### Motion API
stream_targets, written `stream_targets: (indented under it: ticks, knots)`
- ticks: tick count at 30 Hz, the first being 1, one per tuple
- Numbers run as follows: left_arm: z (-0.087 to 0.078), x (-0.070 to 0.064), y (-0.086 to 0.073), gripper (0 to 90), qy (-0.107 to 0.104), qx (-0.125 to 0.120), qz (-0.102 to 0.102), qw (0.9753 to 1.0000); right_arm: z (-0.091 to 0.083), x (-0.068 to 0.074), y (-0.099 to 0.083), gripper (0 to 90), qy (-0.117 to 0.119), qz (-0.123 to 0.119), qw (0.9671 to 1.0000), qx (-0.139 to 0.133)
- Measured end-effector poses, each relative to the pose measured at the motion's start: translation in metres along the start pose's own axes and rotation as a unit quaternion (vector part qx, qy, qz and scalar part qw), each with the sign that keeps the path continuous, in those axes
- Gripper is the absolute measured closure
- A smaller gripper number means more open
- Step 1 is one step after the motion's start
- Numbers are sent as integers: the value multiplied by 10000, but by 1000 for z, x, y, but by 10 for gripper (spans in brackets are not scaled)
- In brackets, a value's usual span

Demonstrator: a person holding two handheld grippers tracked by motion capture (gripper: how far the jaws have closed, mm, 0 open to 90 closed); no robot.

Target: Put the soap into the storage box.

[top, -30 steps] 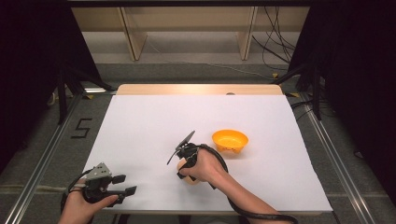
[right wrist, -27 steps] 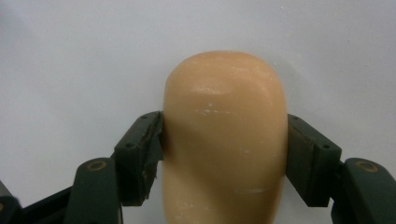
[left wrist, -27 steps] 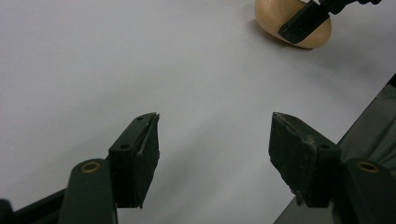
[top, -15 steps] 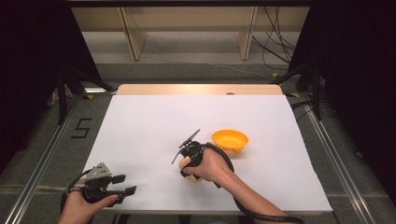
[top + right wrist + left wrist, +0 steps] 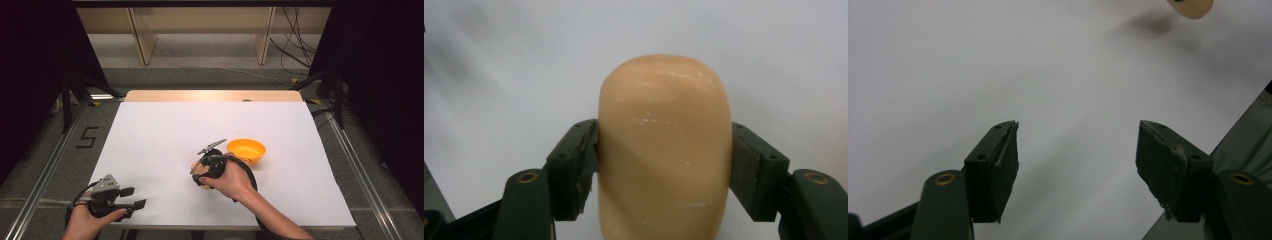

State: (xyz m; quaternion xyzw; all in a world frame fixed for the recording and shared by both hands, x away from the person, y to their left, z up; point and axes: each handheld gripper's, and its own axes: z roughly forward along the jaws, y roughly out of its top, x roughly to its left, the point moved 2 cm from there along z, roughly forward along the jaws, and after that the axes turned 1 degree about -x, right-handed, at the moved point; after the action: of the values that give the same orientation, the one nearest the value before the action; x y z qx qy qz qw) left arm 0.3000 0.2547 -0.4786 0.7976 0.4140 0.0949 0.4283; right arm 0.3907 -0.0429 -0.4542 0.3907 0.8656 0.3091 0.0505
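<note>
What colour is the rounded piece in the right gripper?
Pale peach-tan rounded piece, plain, with faint scuffs; right gripper view shows it best.

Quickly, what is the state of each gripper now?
Left gripper: open, holding nothing.
Right gripper: shut on the tan rounded object.

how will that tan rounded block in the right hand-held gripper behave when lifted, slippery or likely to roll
The tan block looks smooth and slightly glossy, so it may slip if the squeeze eases. The right hand-held gripper has both pads flat against its sides with no visible dent, suggesting it is fairly stiff. Its rounded end and edges hint it could rock or roll when set down.
</note>
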Motion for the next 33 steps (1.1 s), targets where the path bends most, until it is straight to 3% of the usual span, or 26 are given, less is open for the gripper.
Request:
stream_targets:
  ticks: [21, 24, 33]
  knots:
    - [0, 0, 0, 332, 23, -53, -1, 10000, -22, -14, -7, 355, -144, -46, 9976, -668]
    - [-1, 0, 0, 332, 92, 0, -9, 10000, -27, -17, -7, 356, -193, -85, 9978, -634]
    - [0, 1, 0, 331, 31, -24, -3, 10000, -36, -25, -11, 355, -261, -131, 9971, -705]
